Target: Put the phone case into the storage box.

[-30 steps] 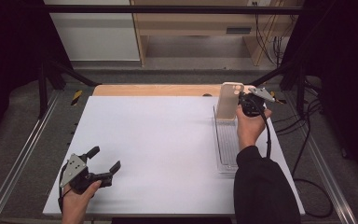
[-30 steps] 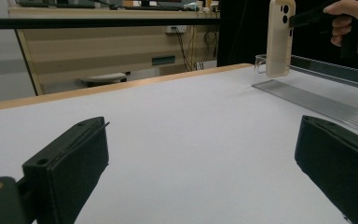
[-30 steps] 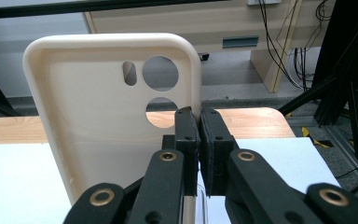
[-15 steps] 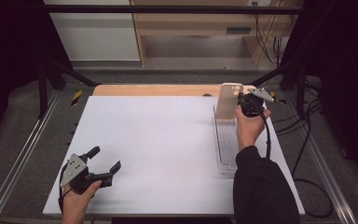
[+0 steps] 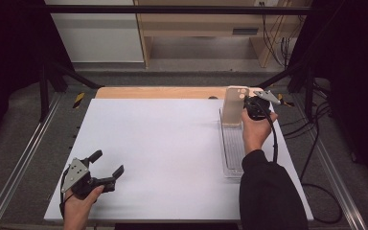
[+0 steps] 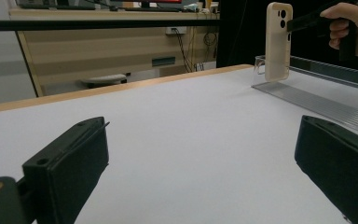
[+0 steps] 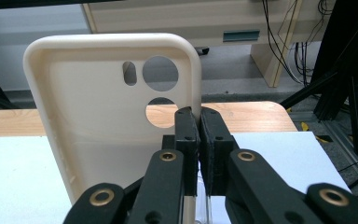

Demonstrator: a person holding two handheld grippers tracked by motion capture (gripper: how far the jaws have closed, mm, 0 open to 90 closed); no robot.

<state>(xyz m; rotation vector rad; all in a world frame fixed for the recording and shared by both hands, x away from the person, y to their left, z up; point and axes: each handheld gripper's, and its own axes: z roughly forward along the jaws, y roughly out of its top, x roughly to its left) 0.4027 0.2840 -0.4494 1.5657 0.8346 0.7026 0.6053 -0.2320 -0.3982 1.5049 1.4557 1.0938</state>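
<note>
The cream phone case (image 7: 107,116), edge clamped by the right gripper (image 7: 199,140), should be kept upright over the clear slotted rack (image 5: 232,148); left gripper (image 5: 106,165) fingers apart, idle.

The left gripper (image 5: 108,166) has a black body topped by a grey three-cornered plate dotted with small holes, and blocky black jaws. The right gripper (image 7: 199,135) shows black linkage arms joined by brass-coloured rivets (with small screws in the pads), and a black cable trails from it. The person's right arm wears a black sleeve (image 5: 267,191).
</note>
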